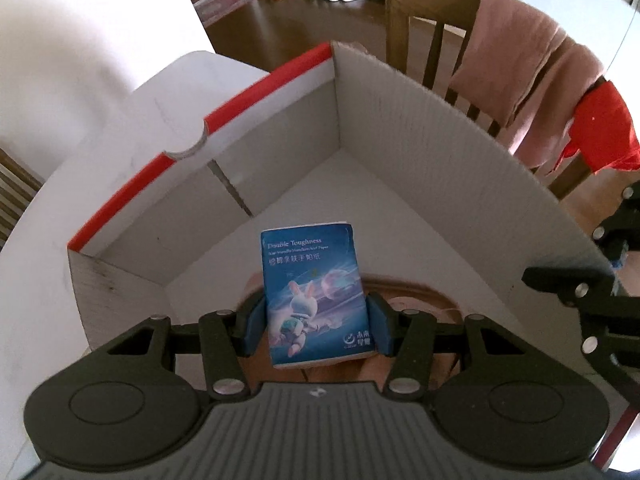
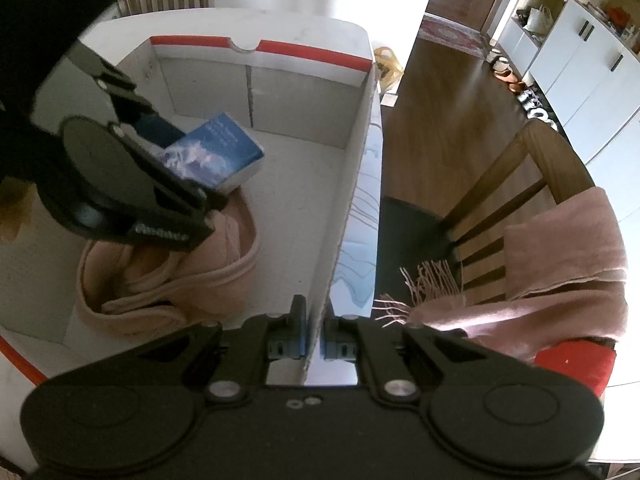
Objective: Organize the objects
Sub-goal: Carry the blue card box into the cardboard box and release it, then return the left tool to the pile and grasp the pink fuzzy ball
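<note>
Tissue pack (image 1: 316, 294) in your left gripper (image 1: 316, 330), inside the white box (image 1: 420, 152).

Your left pads clamp the blue pack's sides (rabbit print up), over a pink cloth (image 2: 168, 280) on the box floor. Your right gripper (image 2: 314, 344) pinches the box's side wall, fingers nearly together.

The tissue pack (image 1: 316, 292) is showing a glossy blue plastic wrap. The box (image 1: 400, 128) is looking like matt white corrugated cardboard with a red edge. At six o'clock inside it, the pink cloth (image 2: 168, 280) is appearing soft and knitted. At two o'clock, the chair (image 1: 432, 20) is showing smooth brown wood.
</note>
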Demonstrator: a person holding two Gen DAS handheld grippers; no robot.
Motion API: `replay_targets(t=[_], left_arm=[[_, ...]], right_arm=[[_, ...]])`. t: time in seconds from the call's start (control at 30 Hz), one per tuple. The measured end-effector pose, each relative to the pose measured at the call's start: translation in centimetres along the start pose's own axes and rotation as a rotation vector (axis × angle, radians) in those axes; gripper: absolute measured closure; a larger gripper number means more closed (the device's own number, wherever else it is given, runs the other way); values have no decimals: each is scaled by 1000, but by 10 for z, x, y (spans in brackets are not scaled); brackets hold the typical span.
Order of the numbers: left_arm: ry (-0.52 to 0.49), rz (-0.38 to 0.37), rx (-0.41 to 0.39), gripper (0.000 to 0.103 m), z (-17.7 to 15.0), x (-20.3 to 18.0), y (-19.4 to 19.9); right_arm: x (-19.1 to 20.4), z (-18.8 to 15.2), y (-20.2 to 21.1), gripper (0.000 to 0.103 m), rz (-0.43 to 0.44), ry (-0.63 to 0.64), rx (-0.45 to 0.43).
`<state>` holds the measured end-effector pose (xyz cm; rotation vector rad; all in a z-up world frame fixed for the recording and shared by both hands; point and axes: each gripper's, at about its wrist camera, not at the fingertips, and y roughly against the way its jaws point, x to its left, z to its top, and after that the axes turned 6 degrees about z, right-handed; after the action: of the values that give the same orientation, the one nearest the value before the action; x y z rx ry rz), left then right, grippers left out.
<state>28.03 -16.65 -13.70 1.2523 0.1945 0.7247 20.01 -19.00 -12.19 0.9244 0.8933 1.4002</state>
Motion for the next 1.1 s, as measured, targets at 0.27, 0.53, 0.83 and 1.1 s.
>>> replay_targets(t=[0.27, 0.53, 0.83, 1.1], left_arm=[[26, 1, -32, 32, -7, 6, 7], [95, -28, -83, 32, -20, 26, 31], [166, -18, -129, 32, -32, 45, 70], [256, -19, -165, 32, -66, 71, 106]], right_arm=[[1, 0, -1, 99, -6, 2, 5], [3, 0, -2, 98, -14, 6, 7], [7, 1, -1, 98, -23, 17, 13], [9, 2, -1, 98, -29, 18, 17]])
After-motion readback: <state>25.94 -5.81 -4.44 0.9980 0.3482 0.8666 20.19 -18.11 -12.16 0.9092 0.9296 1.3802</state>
